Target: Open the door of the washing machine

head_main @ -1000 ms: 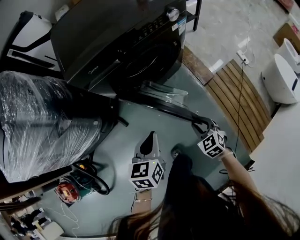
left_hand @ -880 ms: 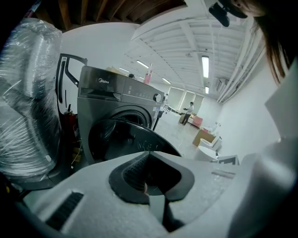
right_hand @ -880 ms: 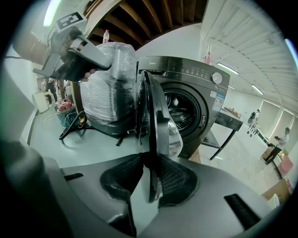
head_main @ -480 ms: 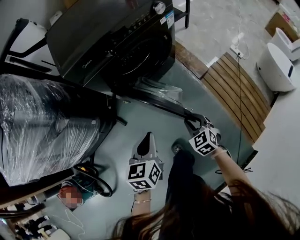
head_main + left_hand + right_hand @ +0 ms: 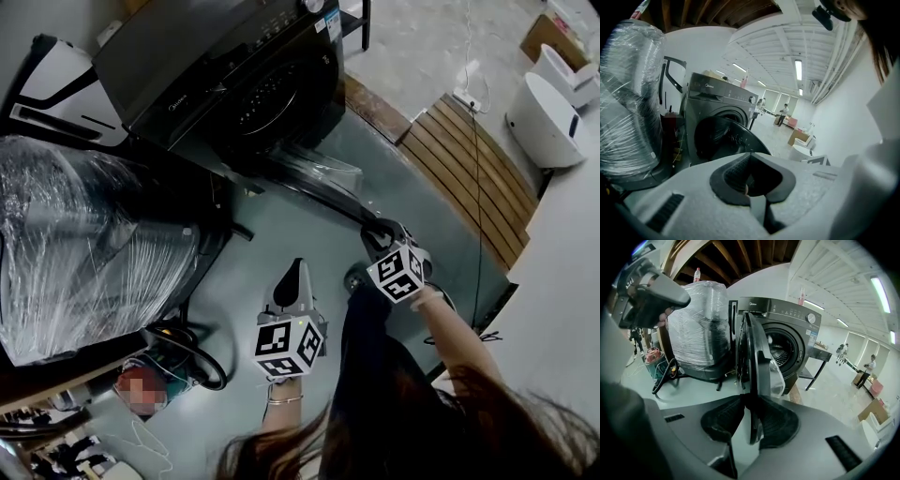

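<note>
The dark front-loading washing machine stands at the top of the head view, its round door swung out over the floor. My right gripper is shut on the door's free edge. In the right gripper view the door stands edge-on between the pads of the right gripper, with the drum open behind it. My left gripper hangs over the floor left of the door, shut and holding nothing. From the left gripper I see the machine and its open door ahead.
A bulky appliance wrapped in plastic film stands left of the machine, with black hoses on the floor below it. A wooden slatted platform and a white appliance lie to the right. The person's shoe is near the door's edge.
The right gripper has drawn the door's edge further out from the machine, leftward and nearer the person. The left gripper stays shut and has shifted along beside it.
</note>
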A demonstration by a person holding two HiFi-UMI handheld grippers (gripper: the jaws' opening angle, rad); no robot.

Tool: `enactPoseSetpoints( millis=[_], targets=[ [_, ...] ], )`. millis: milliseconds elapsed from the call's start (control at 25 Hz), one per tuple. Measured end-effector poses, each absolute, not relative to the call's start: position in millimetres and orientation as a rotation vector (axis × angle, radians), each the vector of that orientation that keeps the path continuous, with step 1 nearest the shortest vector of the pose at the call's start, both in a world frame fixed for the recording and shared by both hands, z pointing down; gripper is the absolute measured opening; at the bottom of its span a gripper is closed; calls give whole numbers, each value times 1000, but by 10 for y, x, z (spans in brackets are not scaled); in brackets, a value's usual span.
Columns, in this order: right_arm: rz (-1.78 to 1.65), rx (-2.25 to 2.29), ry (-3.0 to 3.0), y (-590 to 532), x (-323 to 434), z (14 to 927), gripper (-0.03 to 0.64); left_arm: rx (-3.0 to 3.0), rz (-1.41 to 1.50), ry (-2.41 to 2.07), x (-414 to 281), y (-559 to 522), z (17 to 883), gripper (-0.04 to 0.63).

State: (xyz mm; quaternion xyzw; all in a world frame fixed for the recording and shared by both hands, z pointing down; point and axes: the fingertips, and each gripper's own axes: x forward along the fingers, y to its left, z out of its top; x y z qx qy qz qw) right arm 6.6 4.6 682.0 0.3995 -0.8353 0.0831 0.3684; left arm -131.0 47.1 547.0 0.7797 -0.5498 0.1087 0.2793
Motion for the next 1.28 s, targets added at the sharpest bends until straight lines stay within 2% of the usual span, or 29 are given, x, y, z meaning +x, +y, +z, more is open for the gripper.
enactPoseSetpoints(
  millis=[400, 1280],
  targets=[
    [245, 1056, -2168, 351, -169, 6841, 89, 2056, 320, -1497, -1484, 935, 5476, 14],
    [315, 1189, -2160, 1003, -922, 6877, 83, 2065, 352, -1441, -2084, 1249, 5532, 14]
  ],
)
